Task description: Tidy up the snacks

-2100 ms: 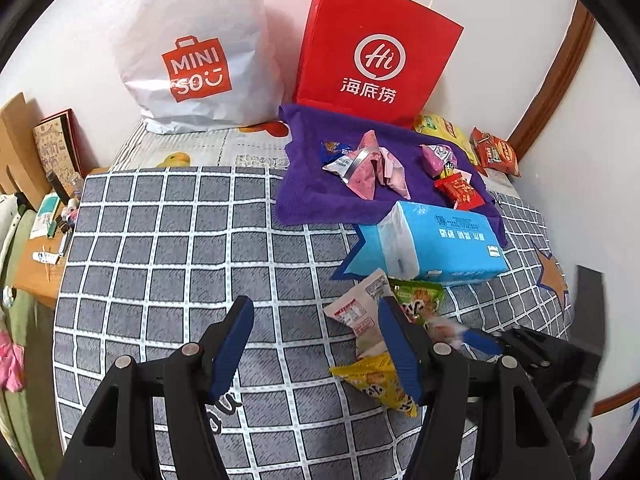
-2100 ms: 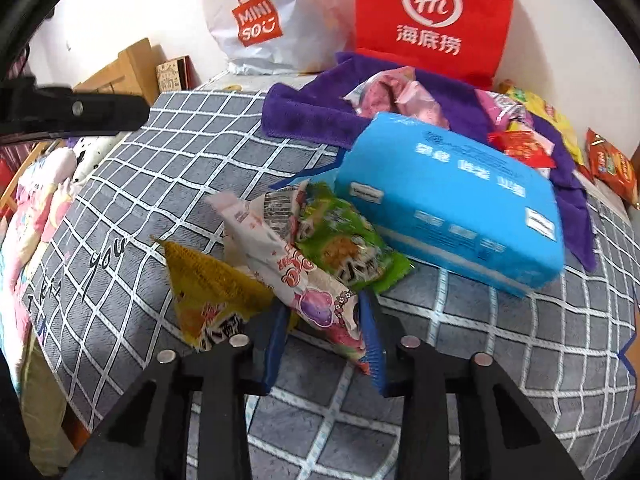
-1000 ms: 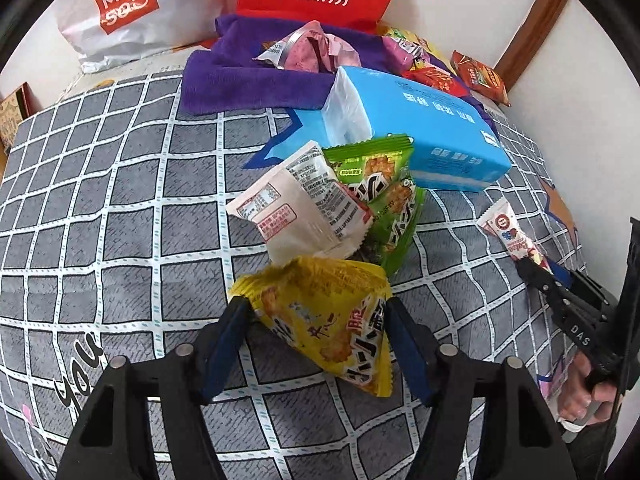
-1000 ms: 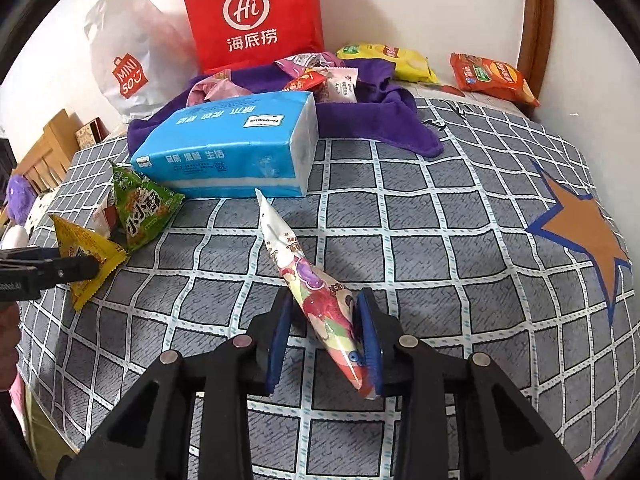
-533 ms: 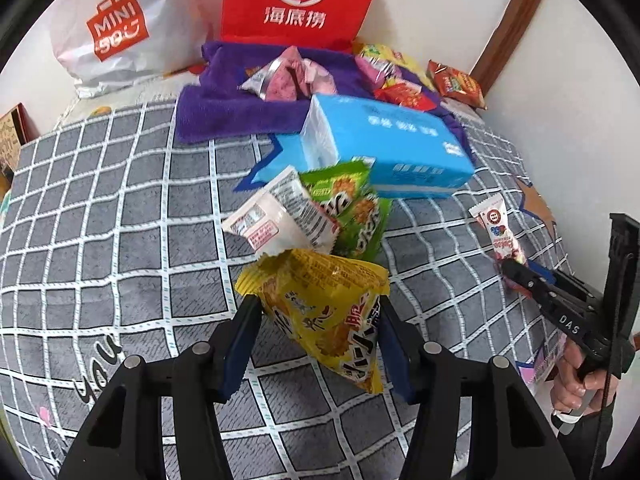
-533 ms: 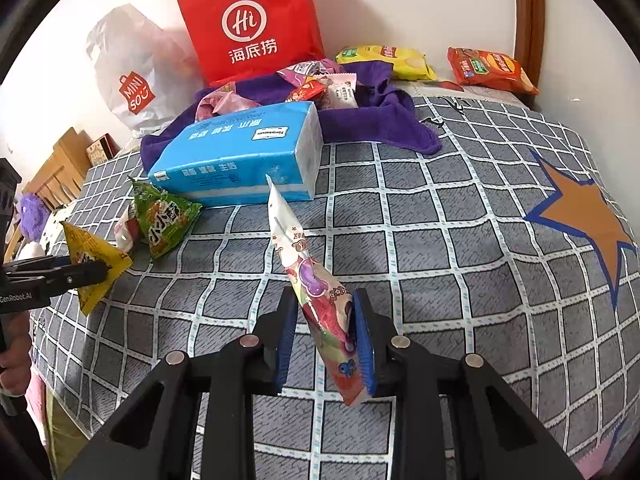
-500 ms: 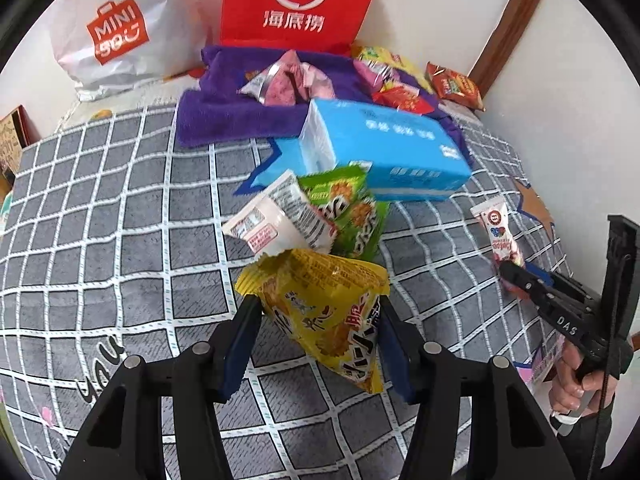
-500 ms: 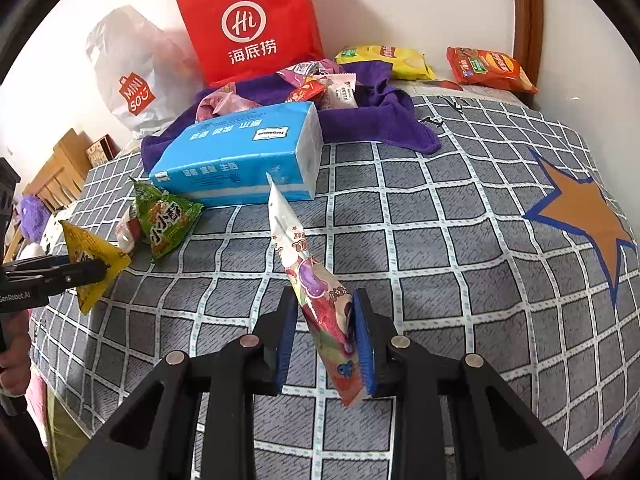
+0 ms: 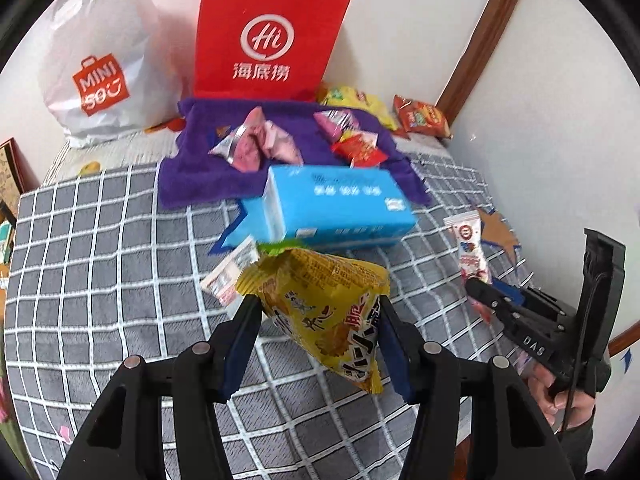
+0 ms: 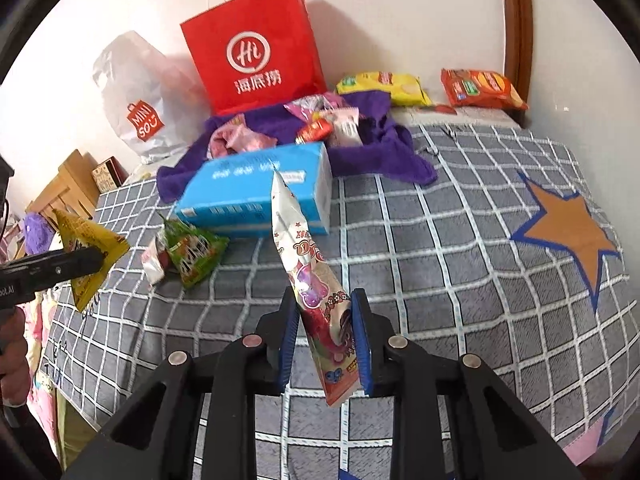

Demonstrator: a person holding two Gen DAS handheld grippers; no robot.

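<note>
My left gripper (image 9: 316, 312) is shut on a yellow snack bag (image 9: 328, 300) and holds it above the grey checked bed cover (image 9: 120, 248); the bag also shows in the right wrist view (image 10: 86, 252). My right gripper (image 10: 324, 320) is shut on a long white and pink candy packet (image 10: 308, 276), lifted off the bed; the packet also shows in the left wrist view (image 9: 470, 252). A green snack bag (image 10: 194, 250) and a white packet (image 10: 154, 260) lie by the blue tissue pack (image 10: 256, 192). Several snacks lie on the purple towel (image 9: 200, 176).
A red paper bag (image 9: 268, 36) and a white plastic bag (image 9: 100, 68) stand against the back wall. A yellow bag (image 10: 384, 86) and a red bag (image 10: 480, 88) of snacks lie at the back right. A wooden nightstand (image 10: 64, 192) is left of the bed.
Both grippers have risen and pulled back with their packets. The yellow bag has left the bed and the candy packet hangs higher.
</note>
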